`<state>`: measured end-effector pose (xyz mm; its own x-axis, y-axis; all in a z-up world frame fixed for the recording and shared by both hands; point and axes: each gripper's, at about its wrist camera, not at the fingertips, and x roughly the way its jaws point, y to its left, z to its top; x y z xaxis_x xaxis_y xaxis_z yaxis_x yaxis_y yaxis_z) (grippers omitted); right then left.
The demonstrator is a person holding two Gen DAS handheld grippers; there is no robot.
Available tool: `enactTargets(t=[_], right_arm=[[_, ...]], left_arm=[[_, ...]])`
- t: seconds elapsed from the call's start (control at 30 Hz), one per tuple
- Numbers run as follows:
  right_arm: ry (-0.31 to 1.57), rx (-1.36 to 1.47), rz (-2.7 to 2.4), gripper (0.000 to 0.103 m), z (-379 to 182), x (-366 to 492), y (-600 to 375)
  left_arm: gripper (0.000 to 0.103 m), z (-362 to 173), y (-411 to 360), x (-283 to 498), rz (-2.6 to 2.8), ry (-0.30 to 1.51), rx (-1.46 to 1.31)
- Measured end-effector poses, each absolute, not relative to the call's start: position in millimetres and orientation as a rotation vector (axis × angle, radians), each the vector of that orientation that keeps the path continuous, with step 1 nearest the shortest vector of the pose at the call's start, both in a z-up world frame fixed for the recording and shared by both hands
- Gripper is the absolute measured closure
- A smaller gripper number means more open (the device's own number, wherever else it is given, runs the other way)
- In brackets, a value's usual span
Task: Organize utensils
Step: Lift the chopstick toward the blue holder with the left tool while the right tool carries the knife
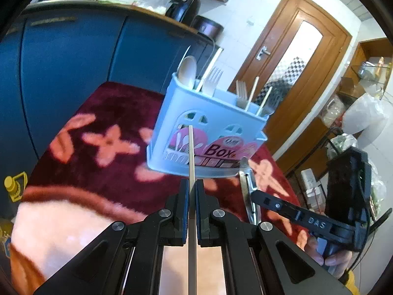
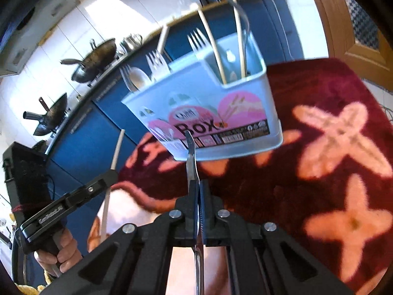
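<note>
A light blue utensil box (image 1: 208, 132) marked "Box" stands on a maroon flowered cloth (image 1: 98, 123). Its compartments hold a white spoon (image 1: 188, 71), forks and chopsticks. My left gripper (image 1: 192, 184) is shut on a pale chopstick (image 1: 191, 152) that points up toward the box front. In the right wrist view the same box (image 2: 221, 103) stands just ahead of my right gripper (image 2: 198, 186), which is shut on a thin steel utensil (image 2: 190, 162) held edge-on. Each gripper also shows in the other's view: the right gripper (image 1: 253, 193) at right, the left gripper (image 2: 111, 172) at left.
Blue cabinets (image 1: 73, 49) and a counter with woks (image 2: 95, 59) run behind the table. A wooden door (image 1: 294, 73) stands at the right with cluttered shelves (image 1: 356, 113) beside it. A yellow bottle (image 1: 11, 184) sits at the far left. A hand (image 2: 61, 245) grips the left tool.
</note>
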<state>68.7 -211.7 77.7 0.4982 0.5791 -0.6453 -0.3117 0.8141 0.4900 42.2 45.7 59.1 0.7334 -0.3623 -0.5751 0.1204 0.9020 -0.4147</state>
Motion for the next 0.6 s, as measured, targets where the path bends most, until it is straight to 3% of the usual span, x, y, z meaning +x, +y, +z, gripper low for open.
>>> enactTargets(t=[0.6], right_arm=[[0.591,0.255,0.463,0.100,146,24,-226]], left_arm=[[0.099,107,40,31,-0.299,0.573,-0.337]])
